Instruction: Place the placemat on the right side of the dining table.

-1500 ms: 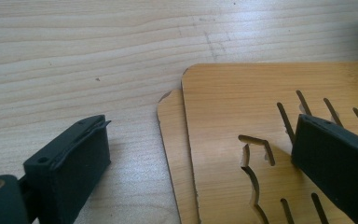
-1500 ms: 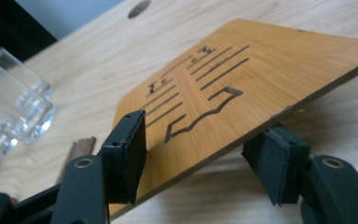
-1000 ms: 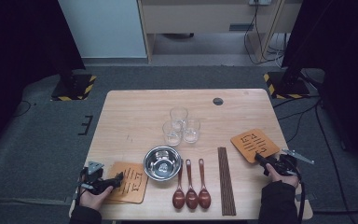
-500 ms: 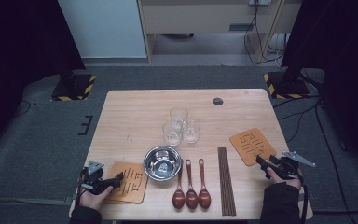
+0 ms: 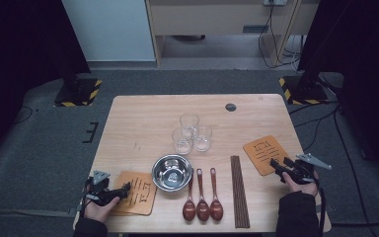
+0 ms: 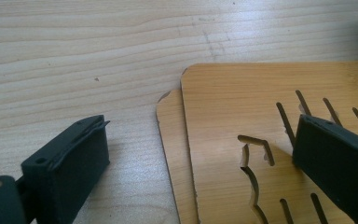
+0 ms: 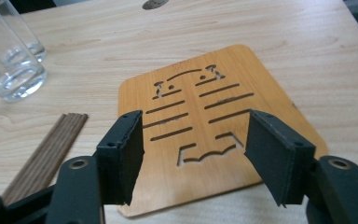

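The right gripper (image 7: 193, 156), jaws wide and just narrowing, is poised over the right coaster (image 7: 214, 121); its near edge should be straddled squarely. The left gripper (image 6: 205, 163) is held wide over stacked coasters (image 6: 279, 140).

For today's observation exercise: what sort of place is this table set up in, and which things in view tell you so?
Probably a lab or studio set up for recording, not a dining room. The wooden table stands on grey carpet between stands with black-and-yellow striped bases, cables trail at the back, and the tableware, like the three glasses, is laid out neatly.

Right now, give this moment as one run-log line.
right gripper: open, closing, over single wooden coaster | left gripper: open, at stacked coasters
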A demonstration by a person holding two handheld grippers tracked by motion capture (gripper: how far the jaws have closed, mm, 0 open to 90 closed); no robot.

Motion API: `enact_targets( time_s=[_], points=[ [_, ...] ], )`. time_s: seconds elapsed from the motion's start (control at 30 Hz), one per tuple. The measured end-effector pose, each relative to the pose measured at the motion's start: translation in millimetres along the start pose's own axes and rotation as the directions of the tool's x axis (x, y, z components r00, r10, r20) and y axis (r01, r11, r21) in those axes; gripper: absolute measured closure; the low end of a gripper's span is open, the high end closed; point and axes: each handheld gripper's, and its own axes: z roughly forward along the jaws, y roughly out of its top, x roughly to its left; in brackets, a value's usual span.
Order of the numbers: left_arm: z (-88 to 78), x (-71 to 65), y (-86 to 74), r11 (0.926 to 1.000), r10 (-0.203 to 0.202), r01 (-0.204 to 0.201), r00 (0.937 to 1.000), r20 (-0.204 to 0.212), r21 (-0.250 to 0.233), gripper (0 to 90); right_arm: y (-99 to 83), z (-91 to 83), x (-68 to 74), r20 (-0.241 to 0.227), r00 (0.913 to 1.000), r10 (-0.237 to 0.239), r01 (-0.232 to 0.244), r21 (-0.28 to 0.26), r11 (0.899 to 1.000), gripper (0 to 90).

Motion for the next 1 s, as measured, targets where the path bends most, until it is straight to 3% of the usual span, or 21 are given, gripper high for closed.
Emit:
enact_targets(
  time_s=[0.43,0.73,0.8,1.0],
  points=[
    [0.2,-0.2,0.0,1.0000,0.000,0.000,1.0000,0.000,-0.001,2.3,10.6,20.6,4.1,0.006,0.9942,-0.108,0.107,0.048,0.993,44.3],
    [0.3,-0.2,0.1,1.0000,0.000,0.000,1.0000,0.001,0.000,2.1,14.6,29.8,-0.6,0.006,0.9928,-0.120,0.119,0.070,0.990,45.4],
    [0.3,-0.2,0.1,1.0000,0.001,-0.001,1.0000,0.001,0.000,2.1,17.2,31.9,-2.0,0.018,0.9884,-0.151,0.148,0.092,0.985,45.7],
    [0.4,-0.2,0.1,1.0000,0.001,-0.001,1.0000,0.001,0.000,2.1,19.4,40.4,-1.5,0.006,0.9854,-0.170,0.168,0.111,0.979,45.8]
  ],
)
